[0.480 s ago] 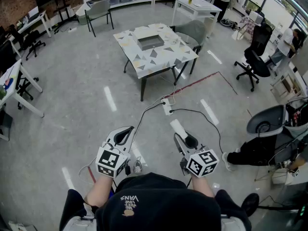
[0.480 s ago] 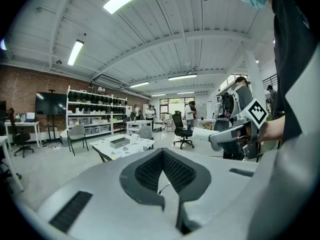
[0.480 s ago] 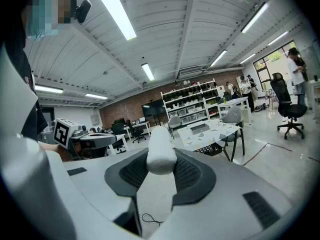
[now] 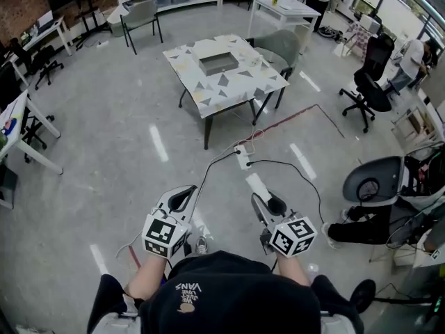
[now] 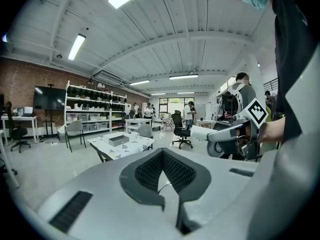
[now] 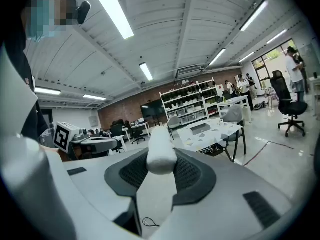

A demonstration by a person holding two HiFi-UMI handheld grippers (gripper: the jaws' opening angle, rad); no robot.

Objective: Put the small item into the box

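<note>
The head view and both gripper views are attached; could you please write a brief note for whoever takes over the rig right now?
Left gripper: jaws together, nothing between them.
Right gripper: closed on the small white cylinder.
Box: grey and open-topped, on the patterned table, well ahead across the floor. Both grippers are held low, close to the body.
Done: the item is in the grip.
Left: walk to the table, bring the cylinder over the box, lower it in and release.

Glossy grey floor [image 4: 104,158], brick wall [image 5: 25,81], stocked shelves [image 5: 92,106], ceiling striplights [image 5: 76,46].
</note>
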